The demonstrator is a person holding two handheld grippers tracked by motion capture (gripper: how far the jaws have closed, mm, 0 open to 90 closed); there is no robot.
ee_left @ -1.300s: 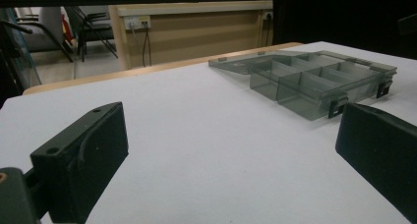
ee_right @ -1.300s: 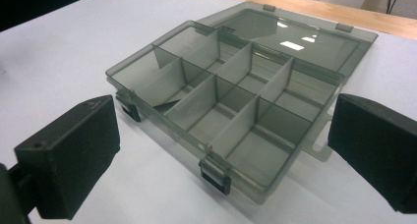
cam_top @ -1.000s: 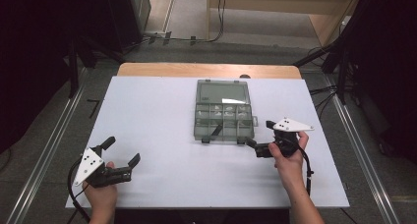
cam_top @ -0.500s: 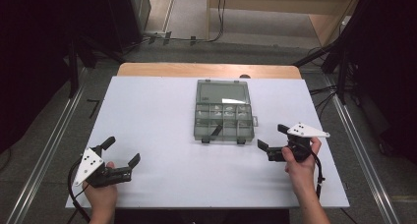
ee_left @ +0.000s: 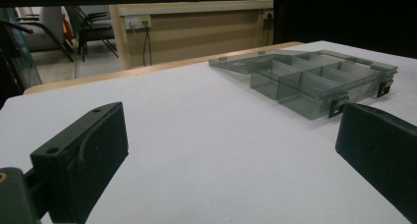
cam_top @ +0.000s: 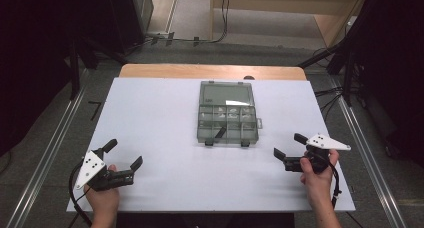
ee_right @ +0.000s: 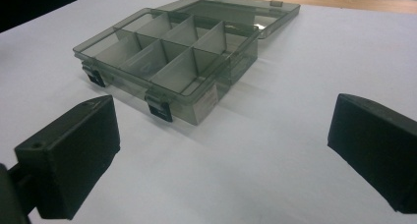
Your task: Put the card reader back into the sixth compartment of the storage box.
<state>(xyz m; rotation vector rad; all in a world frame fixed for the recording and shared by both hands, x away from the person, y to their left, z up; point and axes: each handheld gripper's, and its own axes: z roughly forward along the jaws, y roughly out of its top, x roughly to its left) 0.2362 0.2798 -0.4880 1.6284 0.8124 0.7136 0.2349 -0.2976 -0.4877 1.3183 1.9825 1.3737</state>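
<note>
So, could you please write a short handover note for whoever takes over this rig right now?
Left hand-held gripper: open, holding nothing, near the table's front left corner.
Right hand-held gripper: open, holding nothing, front right, apart from the box.
Smoky transparent plastic compartment box: mid-table on the white tabletop, its lid folded flat open behind it, dark latches facing the person.
Done: box stands open.
Left: probably handling the small contents, too unclear to identify, or closing the lid.
</note>
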